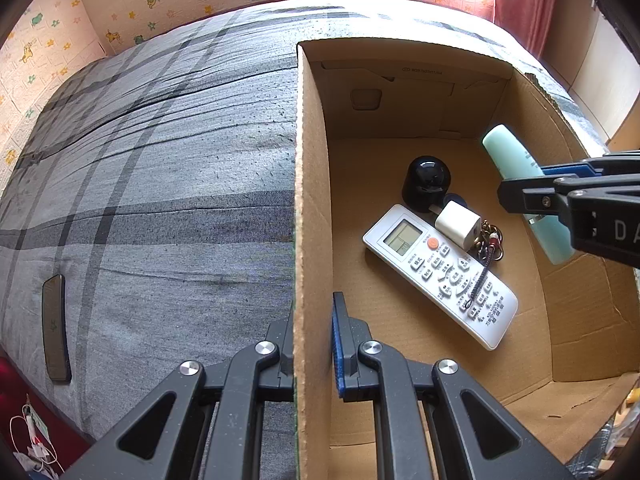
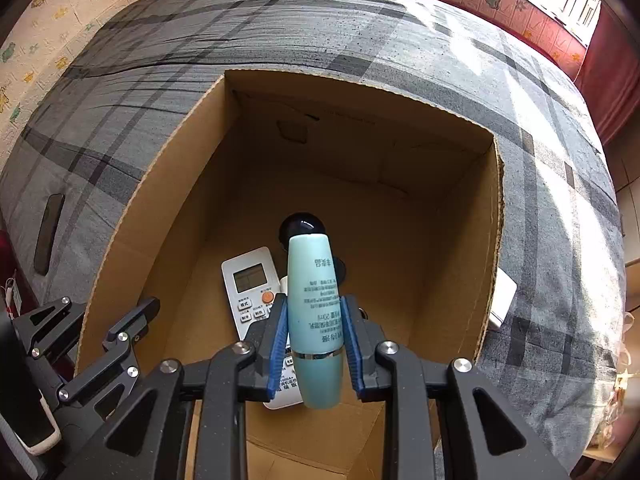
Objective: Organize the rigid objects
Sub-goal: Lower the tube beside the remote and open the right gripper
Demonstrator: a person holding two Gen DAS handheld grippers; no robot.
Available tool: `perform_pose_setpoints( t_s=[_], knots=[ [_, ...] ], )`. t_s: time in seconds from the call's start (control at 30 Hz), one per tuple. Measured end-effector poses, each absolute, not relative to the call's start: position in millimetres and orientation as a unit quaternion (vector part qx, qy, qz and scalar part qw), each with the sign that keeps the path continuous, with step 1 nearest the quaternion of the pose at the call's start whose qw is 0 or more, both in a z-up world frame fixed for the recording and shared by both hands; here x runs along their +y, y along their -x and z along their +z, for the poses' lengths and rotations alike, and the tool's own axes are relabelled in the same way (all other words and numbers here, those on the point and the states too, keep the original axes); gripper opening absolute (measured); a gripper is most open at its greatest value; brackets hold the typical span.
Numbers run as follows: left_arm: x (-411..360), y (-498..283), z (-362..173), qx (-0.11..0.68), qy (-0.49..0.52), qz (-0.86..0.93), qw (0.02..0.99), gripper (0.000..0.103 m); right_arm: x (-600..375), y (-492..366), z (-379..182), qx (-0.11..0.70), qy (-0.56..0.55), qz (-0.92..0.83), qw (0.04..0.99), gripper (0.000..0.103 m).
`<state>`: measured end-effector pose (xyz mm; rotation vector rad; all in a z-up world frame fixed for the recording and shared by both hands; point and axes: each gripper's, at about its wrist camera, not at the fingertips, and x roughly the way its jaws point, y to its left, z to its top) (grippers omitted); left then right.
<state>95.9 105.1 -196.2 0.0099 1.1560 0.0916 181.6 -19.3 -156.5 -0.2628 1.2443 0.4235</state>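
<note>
My right tool (image 2: 314,344) pinching the teal bottle (image 2: 314,300) above the cardboard box (image 2: 486,240) — my left tool (image 1: 314,344) clamped on its wall.

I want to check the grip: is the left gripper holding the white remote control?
No, the left gripper is clamped on the cardboard box wall, while the remote control lies free inside.

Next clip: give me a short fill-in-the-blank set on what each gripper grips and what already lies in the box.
1. The right gripper is shut on a pale green ____.
2. The left gripper clamps the box's cardboard ____.
3. In the cardboard box, the white charger cube rests on the white ____.
4. A dark phone lies on the bed, ____ the box.

Missing words: bottle; wall; remote control; outside
</note>
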Motion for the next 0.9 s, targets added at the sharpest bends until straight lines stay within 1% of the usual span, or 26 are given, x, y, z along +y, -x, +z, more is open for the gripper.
perform_pose_setpoints(
  t_s=[0.43, 0.77, 0.83, 0.9],
  knots=[
    [106, -96, -196, 0.546, -0.003, 0.043, 0.837, 0.012, -14, -201, -198, 0.617, 0.134, 0.169, 0.757, 0.028],
    [103, -96, -195, 0.546, -0.006, 0.044, 0.837, 0.012, -14, -204, -197, 0.615, 0.129, 0.168, 0.760, 0.028],
    [103, -96, -195, 0.546, -0.007, 0.044, 0.837, 0.012, -15, -202, -194, 0.612, 0.128, 0.167, 0.762, 0.033],
    [103, -96, -195, 0.546, -0.007, 0.044, 0.837, 0.012, -15, -201, -190, 0.608, 0.127, 0.169, 0.765, 0.045]
  ],
)
